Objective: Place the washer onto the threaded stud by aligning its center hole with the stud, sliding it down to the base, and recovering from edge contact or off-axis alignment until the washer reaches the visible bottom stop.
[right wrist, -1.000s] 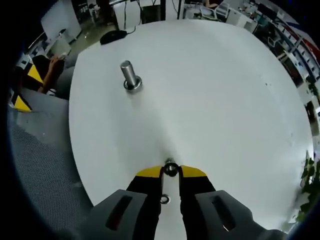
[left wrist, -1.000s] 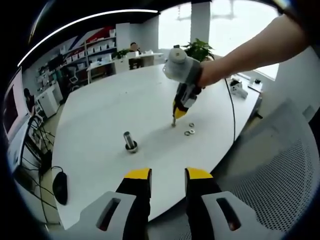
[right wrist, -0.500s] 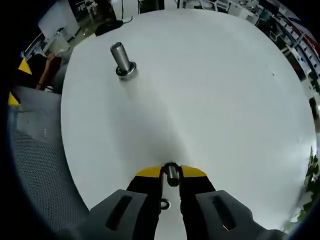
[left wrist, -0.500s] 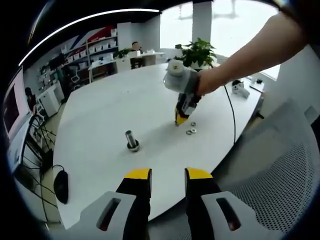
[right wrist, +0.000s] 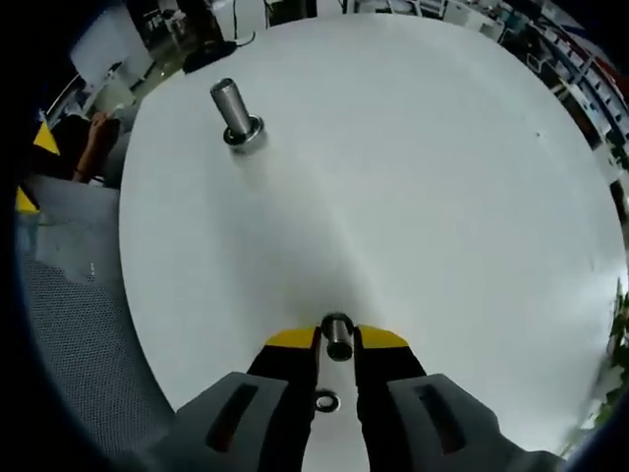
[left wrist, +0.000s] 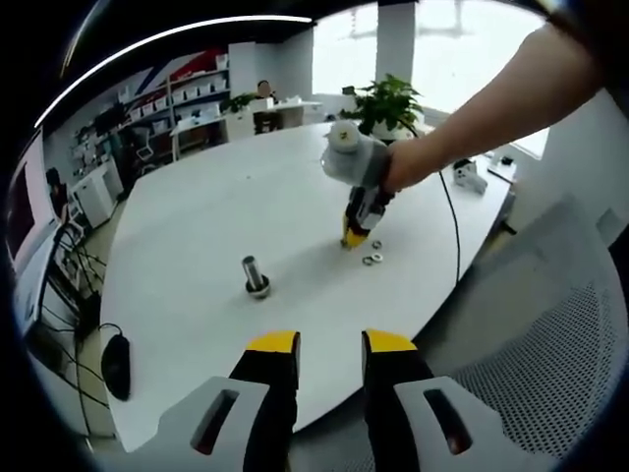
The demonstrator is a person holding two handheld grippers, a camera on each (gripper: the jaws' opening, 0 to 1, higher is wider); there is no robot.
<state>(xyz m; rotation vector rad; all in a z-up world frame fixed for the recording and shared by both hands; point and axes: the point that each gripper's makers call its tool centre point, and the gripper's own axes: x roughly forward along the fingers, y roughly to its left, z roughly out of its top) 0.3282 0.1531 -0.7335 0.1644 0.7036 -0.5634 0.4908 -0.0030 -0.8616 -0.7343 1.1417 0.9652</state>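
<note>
Between the right jaws: a small metal washer [right wrist: 337, 337] is pinched at the yellow tips of the right gripper [right wrist: 337, 341], held on edge, it seems.
Right gripper place: low over the white table [right wrist: 423, 197], just beside two or three spare washers [left wrist: 372, 259] that lie flat on it (seen from the left gripper view); another ring [right wrist: 326, 401] shows between the jaw bodies in the right gripper view.
Left gripper [left wrist: 329, 343]: jaws spread apart with nothing between them, hanging off the table edge above a mesh chair [left wrist: 550, 354].
Stud [right wrist: 234, 111]: upright on the table with a ring-like base, well apart from the held washer.
Direction: ahead of the right gripper and to its left, across bare table.
Long axis: the stud stands vertical, so the washer's hole probably must face downward before it can slide on.
Nearer hand: the right one carries the part; the left seems no nearer and idle.
Step, as judged: carrying toward the stud; alignment not yet begun.
</note>
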